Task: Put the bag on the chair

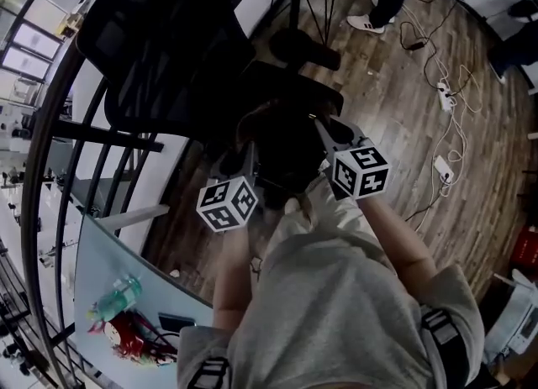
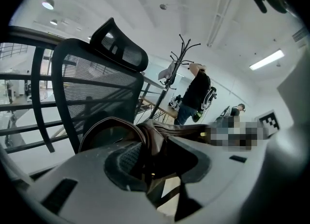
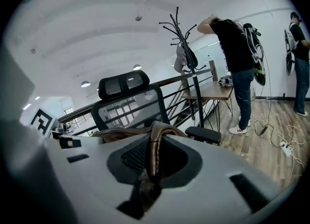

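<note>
A dark brown leather bag [image 1: 286, 148] hangs between my two grippers, just above the seat of a black mesh office chair [image 1: 168, 51]. My left gripper [image 1: 242, 159] is shut on the bag's left edge. The brown strap [image 2: 151, 138] sits pinched between its pads, with the chair back [image 2: 92, 90] close behind. On the bag's right side, my right gripper [image 1: 334, 134] is shut on a stitched brown strap [image 3: 156, 145]. Behind it stand the chair back [image 3: 131, 109] and an armrest [image 3: 203, 133]. The bag hides most of the seat.
A black railing [image 1: 92, 152] runs along the left behind the chair. Cables and power strips [image 1: 445, 102] lie on the wood floor at right. A person [image 3: 237, 49] stands by a wooden desk [image 3: 215, 90] and a coat rack [image 3: 186, 39]. A table [image 1: 109, 253] holds a bottle [image 1: 118, 297].
</note>
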### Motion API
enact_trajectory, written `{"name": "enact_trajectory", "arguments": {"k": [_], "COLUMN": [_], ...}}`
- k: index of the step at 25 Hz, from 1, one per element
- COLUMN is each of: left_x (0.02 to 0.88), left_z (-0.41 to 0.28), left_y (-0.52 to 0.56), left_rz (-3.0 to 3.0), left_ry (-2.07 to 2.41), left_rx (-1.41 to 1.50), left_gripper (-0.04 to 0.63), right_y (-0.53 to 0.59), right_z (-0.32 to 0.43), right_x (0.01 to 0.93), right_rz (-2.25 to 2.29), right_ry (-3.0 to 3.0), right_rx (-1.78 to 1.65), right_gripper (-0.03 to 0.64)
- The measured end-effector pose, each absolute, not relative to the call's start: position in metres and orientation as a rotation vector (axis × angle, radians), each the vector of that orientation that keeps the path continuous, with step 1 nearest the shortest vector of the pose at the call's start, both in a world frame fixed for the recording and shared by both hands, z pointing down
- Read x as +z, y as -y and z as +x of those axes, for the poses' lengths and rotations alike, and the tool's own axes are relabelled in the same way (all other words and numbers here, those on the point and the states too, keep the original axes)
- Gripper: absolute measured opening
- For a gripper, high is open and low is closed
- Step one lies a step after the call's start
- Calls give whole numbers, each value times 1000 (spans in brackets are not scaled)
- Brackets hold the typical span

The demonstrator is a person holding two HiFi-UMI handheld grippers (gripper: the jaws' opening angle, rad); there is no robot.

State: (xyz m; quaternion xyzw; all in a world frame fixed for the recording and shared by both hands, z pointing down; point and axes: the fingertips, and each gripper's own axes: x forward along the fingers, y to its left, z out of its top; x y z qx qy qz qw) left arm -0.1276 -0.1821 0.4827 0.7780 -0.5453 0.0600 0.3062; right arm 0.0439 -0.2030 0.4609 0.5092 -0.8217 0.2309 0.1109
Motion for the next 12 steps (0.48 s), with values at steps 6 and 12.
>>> {"name": "enact_trajectory", "arguments": {"k": [6,12], "left_x": [514,549], "left_z": [-137,-142], "left_y": [204,227], "left_rz": [1987,1907], "left_ry": [1510,1574], "left_rx": [149,149], "left_gripper": [123,123], "right_y": [237,272], "right_z": [33,26], "right_x": [492,526], "right_rz": [1375,1255], "right_ry": [2412,2408], "right_rx": [678,674], "right_gripper": [43,43]}}
